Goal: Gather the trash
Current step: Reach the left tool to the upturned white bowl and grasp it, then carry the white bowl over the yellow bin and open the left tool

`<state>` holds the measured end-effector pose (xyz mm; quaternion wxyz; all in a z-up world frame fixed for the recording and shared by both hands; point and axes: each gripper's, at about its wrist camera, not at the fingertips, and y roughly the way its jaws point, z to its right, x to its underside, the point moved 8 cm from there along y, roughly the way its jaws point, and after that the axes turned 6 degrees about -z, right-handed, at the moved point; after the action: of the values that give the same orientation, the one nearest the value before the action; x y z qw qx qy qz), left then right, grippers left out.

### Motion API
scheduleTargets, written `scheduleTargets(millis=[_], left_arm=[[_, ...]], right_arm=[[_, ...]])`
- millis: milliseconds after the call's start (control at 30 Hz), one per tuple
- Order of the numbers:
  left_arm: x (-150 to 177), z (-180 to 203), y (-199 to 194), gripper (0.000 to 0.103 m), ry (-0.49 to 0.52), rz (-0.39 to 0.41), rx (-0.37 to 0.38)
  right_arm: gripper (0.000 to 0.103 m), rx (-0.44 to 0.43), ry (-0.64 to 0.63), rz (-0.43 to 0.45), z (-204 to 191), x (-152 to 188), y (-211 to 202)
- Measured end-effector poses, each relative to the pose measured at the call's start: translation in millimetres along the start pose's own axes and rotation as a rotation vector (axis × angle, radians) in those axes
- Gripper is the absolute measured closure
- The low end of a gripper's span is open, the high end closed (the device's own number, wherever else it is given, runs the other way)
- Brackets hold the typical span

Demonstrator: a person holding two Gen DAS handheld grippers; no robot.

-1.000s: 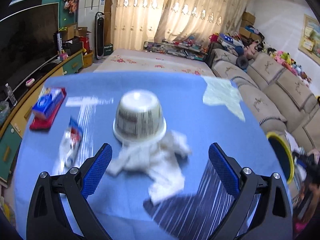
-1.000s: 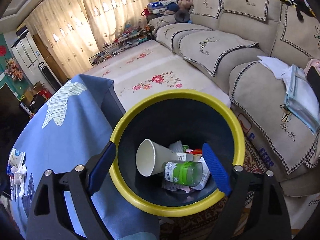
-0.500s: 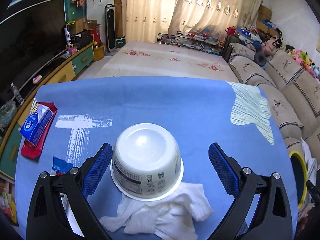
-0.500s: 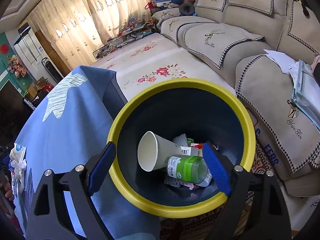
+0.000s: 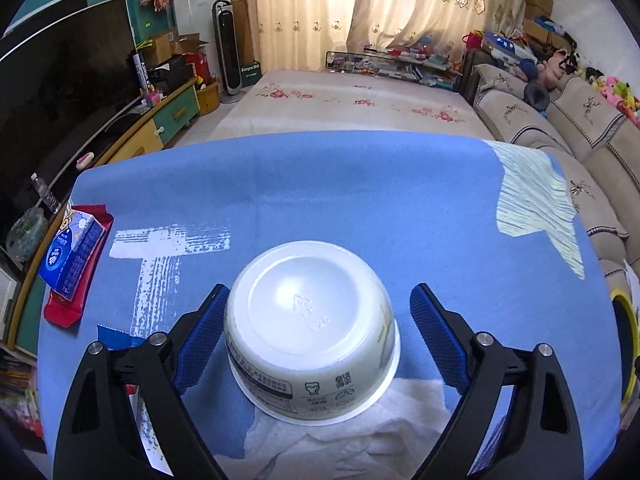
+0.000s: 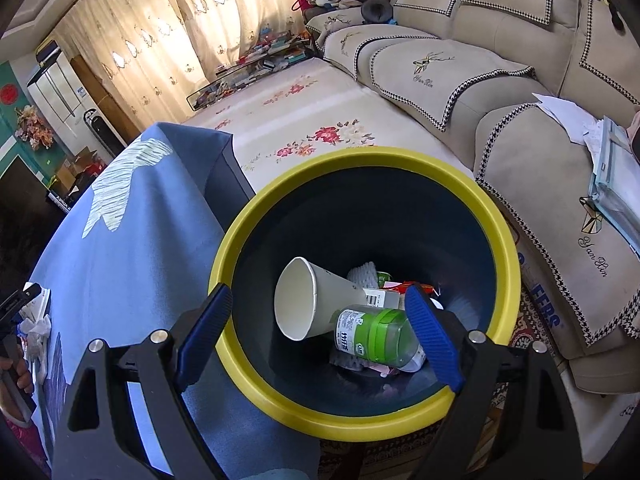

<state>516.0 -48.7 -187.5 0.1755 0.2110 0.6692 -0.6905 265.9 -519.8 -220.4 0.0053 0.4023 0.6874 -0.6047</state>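
Note:
An upside-down white plastic bowl (image 5: 312, 320) stands on the blue tablecloth (image 5: 320, 200), partly resting on a crumpled white tissue (image 5: 360, 440). My left gripper (image 5: 318, 292) straddles the bowl and its jaws are closing. The left pad sits right at the bowl's side, while a gap shows between the bowl and the right pad. My right gripper (image 6: 318, 292) hangs open over the yellow-rimmed bin (image 6: 280, 200), holding nothing. Inside the bin lie a paper cup (image 6: 312, 304) and a green-labelled bottle (image 6: 376, 332).
A blue tissue pack (image 5: 72, 256) on a red wrapper (image 5: 64, 312) lies at the table's left edge, with a blue wrapper (image 5: 112, 336) nearer. The bin stands off the table's right side beside a beige sofa (image 6: 500, 92). A TV cabinet (image 5: 172, 112) runs along the left.
The left gripper has moved forward and down, so the bowl now sits between its jaws, which have narrowed a little. The right gripper has stayed over the bin.

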Motion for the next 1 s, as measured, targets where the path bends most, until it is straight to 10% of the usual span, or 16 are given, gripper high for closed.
scheduleTargets(millis=[600,1000], left_arm=[[-9,11,-78,0.024,0.025,0.118,0.047],[33,164,-151,0.024,0.270,0.140,0.248]], right_arm=[[0.020,-0.032,-0.001,0.022,-1,1,-13],[0.020,-0.007,0.014,0.065,39,6,-46]])
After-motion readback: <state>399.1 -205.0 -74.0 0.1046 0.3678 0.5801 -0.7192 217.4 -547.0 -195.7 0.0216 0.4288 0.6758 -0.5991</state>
